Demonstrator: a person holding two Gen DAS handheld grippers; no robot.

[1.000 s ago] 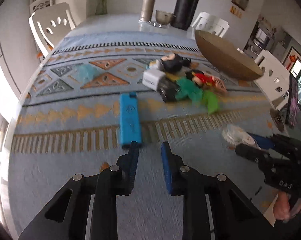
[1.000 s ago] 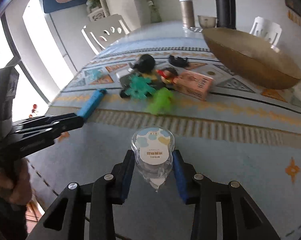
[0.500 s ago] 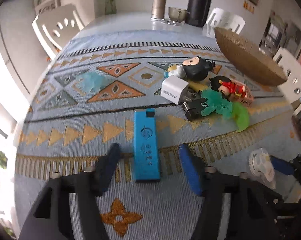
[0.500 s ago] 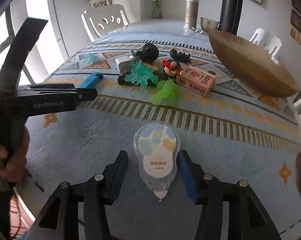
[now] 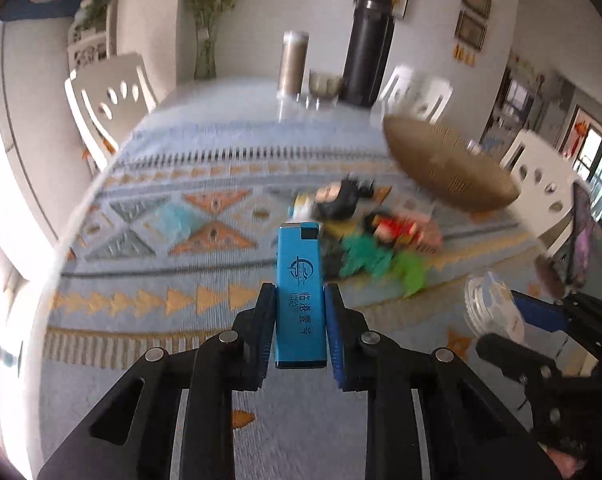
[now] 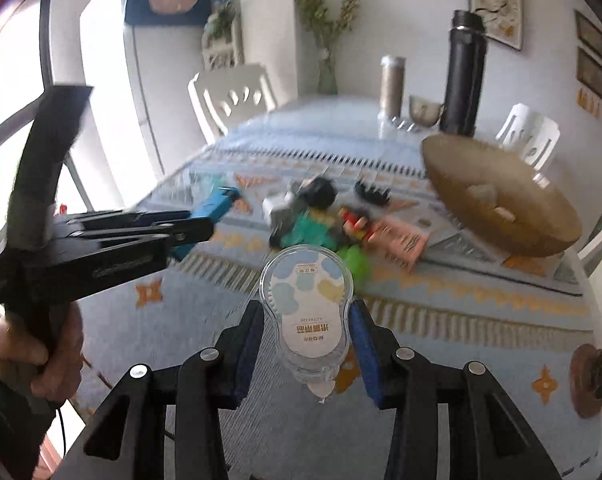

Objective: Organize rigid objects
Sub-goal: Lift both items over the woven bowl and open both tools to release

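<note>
- The left gripper is clamped on one blue lighter, which stands upright between the pads at centre frame, clear of the patterned cloth.
- The right gripper is clamped on one clear correction-tape dispenser, low in the centre of its view, pads pressing its narrow waist.
- Judged step: carrying both pieces toward the one woven bowl at the right of the frame.
- To do it well, keep both grips firm, pass above the toy pile mid-frame, and release only once each piece is over the bowl's hollow, low enough not to bounce.
- The pile is too blurred for a full count; one pink box and two green soft toys show.
- At the far end: one dark flask, one steel tumbler, one small metal cup.
</note>
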